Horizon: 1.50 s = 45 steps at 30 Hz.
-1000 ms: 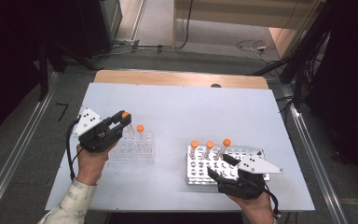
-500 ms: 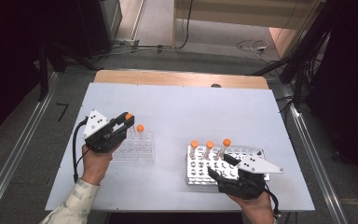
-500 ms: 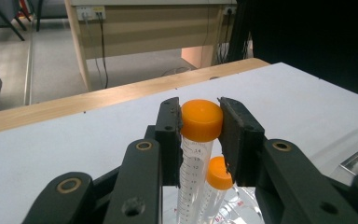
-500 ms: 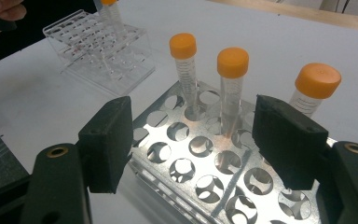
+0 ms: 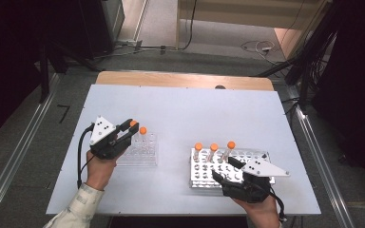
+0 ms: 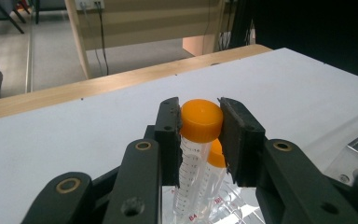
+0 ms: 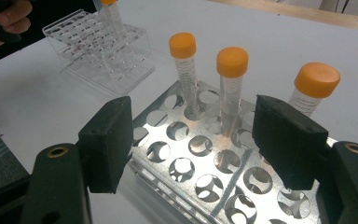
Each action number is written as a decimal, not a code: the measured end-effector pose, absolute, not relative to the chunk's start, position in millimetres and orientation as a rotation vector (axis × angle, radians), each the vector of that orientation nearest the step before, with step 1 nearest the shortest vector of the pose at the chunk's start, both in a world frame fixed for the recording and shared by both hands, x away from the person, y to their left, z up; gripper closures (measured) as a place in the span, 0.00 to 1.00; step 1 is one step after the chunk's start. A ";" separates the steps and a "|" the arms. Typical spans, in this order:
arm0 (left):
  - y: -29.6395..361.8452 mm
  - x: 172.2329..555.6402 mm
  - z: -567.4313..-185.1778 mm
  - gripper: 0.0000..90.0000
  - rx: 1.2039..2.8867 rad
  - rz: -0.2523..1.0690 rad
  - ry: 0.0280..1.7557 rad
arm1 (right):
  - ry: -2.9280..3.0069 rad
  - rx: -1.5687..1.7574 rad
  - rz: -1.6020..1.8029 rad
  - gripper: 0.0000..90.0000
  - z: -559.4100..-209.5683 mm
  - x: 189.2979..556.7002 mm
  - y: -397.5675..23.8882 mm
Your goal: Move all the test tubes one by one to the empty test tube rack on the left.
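The orange-capped tube [image 6: 199, 140] is sitting between the fingers [image 6: 168, 135] of the left gripper [image 5: 123, 134], which are clamping its cap above the clear rack [image 5: 140, 152] at the left of the bench [image 5: 180, 109].

Risk: the grip is bearing on the smooth cap alone, so a tilt could be making the tube slip or snag on the neighbouring tube [image 5: 143, 133] already standing in that rack.

The metal rack [image 5: 228, 164] is holding three capped tubes [image 7: 230, 84]. The right gripper [image 5: 228, 171] is resting beside it, fingers apart and holding nothing.

Lab bench setting, capped sample tubes [image 7: 229, 88], metal tube rack [image 5: 204, 178], clear rack [image 5: 142, 154], white table [image 5: 190, 114]
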<state>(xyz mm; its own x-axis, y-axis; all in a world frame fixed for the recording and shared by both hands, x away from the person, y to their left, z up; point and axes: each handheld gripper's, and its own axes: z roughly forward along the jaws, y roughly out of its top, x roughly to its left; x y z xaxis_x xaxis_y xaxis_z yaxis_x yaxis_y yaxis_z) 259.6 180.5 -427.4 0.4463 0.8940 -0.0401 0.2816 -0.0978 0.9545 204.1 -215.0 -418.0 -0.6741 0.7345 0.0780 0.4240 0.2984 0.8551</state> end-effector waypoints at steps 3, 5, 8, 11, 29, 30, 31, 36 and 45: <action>180.4 258.8 -429.7 0.76 1.633 0.719 1.050 | 2.245 1.047 1.321 0.31 -418.3 204.3 -214.9; 180.1 258.4 -431.0 0.76 1.635 0.712 1.055 | 2.244 1.052 1.321 0.31 -418.5 204.3 -215.0; 180.3 258.3 -432.0 0.75 1.638 0.703 1.063 | 2.245 1.056 1.319 0.31 -418.6 204.1 -214.8; 181.3 258.5 -431.9 0.72 1.634 0.693 1.069 | 2.248 1.048 1.319 0.31 -419.0 204.3 -214.5; 181.1 250.0 -422.1 0.40 1.561 0.621 1.075 | 2.225 1.055 1.315 0.31 -418.8 205.0 -217.1; 180.5 249.3 -421.4 0.38 1.555 0.619 1.080 | 2.220 1.059 1.314 0.31 -418.8 205.3 -217.5; 179.8 248.6 -420.5 0.34 1.550 0.621 1.086 | 2.212 1.055 1.310 0.31 -419.1 206.0 -218.3; 177.2 246.7 -418.8 0.26 1.533 0.617 1.098 | 2.170 1.099 1.285 0.31 -423.3 212.5 -222.5; 174.2 245.1 -417.2 0.21 1.530 0.622 1.104 | 2.090 1.188 1.215 0.35 -437.1 235.7 -227.1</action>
